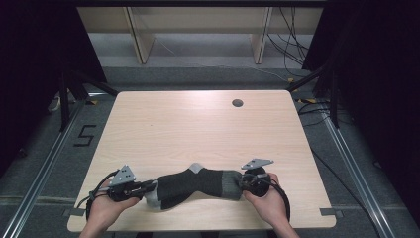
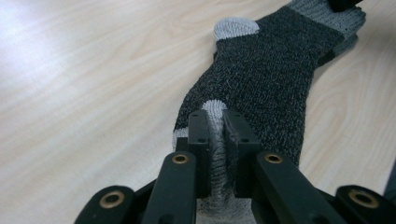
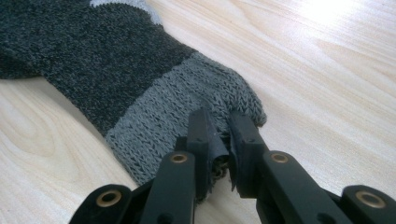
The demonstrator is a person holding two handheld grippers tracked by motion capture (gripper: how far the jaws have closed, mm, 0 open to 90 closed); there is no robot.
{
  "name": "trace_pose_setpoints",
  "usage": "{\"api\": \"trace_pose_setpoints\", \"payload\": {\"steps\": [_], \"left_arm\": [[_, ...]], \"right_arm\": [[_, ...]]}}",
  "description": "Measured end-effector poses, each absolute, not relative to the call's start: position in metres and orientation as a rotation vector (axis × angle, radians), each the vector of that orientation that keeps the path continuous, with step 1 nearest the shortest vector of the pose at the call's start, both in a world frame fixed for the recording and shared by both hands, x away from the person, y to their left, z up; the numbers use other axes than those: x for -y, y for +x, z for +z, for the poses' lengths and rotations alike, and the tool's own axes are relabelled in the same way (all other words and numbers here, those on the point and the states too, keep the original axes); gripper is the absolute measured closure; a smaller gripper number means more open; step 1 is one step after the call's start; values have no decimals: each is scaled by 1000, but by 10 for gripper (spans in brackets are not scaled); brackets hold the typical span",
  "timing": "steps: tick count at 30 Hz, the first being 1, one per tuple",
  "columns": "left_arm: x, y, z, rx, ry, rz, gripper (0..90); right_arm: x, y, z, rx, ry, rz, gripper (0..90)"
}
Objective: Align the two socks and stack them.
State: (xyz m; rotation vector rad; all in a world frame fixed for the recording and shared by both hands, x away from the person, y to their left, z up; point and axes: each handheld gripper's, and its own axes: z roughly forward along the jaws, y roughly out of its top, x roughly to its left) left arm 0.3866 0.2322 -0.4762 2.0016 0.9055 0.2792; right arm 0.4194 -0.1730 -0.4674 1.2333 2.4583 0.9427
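Note:
A dark grey sock point(image 1: 195, 186) with light grey heel, toe and cuff lies flat near the table's front edge. My left gripper point(image 1: 147, 187) is shut on its light grey toe end; in the left gripper view the jaws pinch the toe fabric point(image 2: 214, 135) and the sock point(image 2: 261, 79) stretches away. My right gripper point(image 1: 243, 182) is shut on the lighter grey cuff; the right gripper view shows the cuff point(image 3: 187, 107) bunched between the jaws. A hand holds each gripper, one at each end of the sock.
The pale wooden table point(image 1: 198, 124) has a round cable hole point(image 1: 237, 103) at the back right. Beyond its far edge stand wooden legs and cables on a grey floor. Dark curtains flank both sides.

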Motion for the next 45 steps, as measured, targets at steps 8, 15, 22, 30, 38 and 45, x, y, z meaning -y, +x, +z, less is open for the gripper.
{"api": "trace_pose_setpoints", "payload": {"steps": [8, 15, 22, 30, 38, 45], "left_arm": [[-228, 382, -488, -906, 2052, 293, 810], [-230, 382, -479, -959, 2003, 380, 552], [-228, 382, -469, -941, 2045, 503, 586], [-208, 367, -490, -846, 2130, 466, 617], [-205, 362, -495, -910, 2067, 482, 551], [-193, 354, -475, -793, 1998, 464, 654]], "right_arm": [[173, 421, -470, -2458, 1214, 936, 806], [172, 420, -469, -2459, 1232, 924, 749], [168, 414, -448, -2380, 1272, 936, 611], [155, 415, -463, -2462, 1225, 853, 615], [155, 417, -469, -2450, 1232, 850, 615], [155, 417, -468, -2453, 1235, 846, 614]]}}
